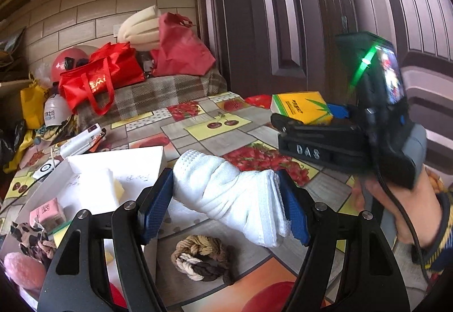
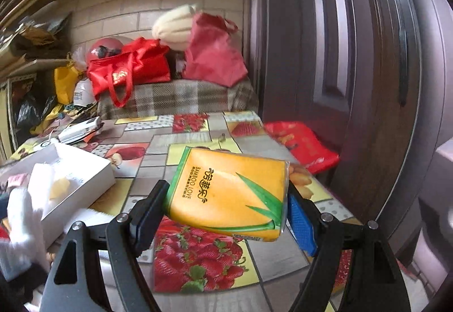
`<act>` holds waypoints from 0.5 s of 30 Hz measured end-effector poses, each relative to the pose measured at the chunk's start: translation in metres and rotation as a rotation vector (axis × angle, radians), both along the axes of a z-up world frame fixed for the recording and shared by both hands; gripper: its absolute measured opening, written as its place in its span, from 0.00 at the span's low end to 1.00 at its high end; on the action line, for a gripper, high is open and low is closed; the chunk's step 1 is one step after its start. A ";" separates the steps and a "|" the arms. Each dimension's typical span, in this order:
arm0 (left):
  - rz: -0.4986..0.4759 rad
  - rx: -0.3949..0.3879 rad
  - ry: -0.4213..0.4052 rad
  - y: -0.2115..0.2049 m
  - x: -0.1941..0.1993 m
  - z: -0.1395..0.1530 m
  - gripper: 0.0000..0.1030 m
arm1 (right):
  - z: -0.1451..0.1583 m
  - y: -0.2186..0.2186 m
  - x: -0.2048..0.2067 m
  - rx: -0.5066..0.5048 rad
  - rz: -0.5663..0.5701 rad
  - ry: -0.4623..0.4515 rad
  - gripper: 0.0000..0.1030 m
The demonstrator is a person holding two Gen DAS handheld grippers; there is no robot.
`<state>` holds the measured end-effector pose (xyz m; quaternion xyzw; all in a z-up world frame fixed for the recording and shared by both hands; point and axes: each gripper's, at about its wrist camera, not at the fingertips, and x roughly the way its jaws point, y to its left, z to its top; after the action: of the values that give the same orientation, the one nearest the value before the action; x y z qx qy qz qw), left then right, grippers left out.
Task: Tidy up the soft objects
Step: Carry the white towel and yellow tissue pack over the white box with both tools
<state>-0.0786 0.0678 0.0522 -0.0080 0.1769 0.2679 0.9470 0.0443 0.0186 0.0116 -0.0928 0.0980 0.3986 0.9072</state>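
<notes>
My left gripper point(image 1: 226, 200) is shut on a folded white cloth point(image 1: 226, 193) and holds it above the table, just right of a white box point(image 1: 119, 165). My right gripper point(image 2: 226, 210) is shut on a yellow tissue pack point(image 2: 229, 193) marked BAMBOO LOVE and holds it above the table; the pack also shows in the left wrist view point(image 1: 303, 107). The white cloth shows blurred at the left of the right wrist view point(image 2: 19, 224). A braided brown hair tie point(image 1: 201, 256) lies on the table under the left gripper.
The white box holds a white sponge point(image 1: 99, 190), a pink packet point(image 1: 48, 213), a leopard scrunchie point(image 1: 28, 238) and a pink fluffy item point(image 1: 24, 269). Red bags point(image 1: 99, 77) sit on a plaid bench behind. A red packet point(image 2: 303, 145) lies by the dark door point(image 2: 339, 57).
</notes>
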 end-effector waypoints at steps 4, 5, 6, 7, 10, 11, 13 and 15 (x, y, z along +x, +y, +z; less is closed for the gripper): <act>0.012 -0.008 -0.020 0.004 -0.004 0.001 0.70 | 0.000 -0.006 -0.023 0.009 0.015 -0.060 0.77; 0.013 -0.008 -0.021 0.005 -0.004 0.001 0.70 | -0.001 -0.008 -0.026 0.020 0.023 -0.047 0.77; 0.014 -0.008 -0.022 0.004 -0.005 0.001 0.70 | -0.001 -0.010 -0.028 0.028 0.026 -0.040 0.77; 0.015 -0.008 -0.023 0.005 -0.005 0.001 0.70 | -0.001 -0.012 -0.031 0.040 0.028 -0.040 0.77; 0.019 -0.011 -0.028 0.005 -0.005 0.001 0.70 | -0.001 -0.015 -0.039 0.049 0.034 -0.047 0.77; 0.020 -0.013 -0.029 0.006 -0.005 0.001 0.70 | -0.001 -0.014 -0.040 0.049 0.036 -0.047 0.77; 0.023 -0.013 -0.031 0.006 -0.006 0.001 0.70 | -0.002 -0.015 -0.042 0.049 0.038 -0.046 0.77; 0.025 -0.014 -0.034 0.006 -0.006 0.001 0.70 | -0.002 -0.015 -0.045 0.052 0.037 -0.049 0.77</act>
<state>-0.0844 0.0742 0.0535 -0.0214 0.1627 0.2780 0.9465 -0.0011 0.0031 0.0092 -0.0808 0.0637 0.4155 0.9038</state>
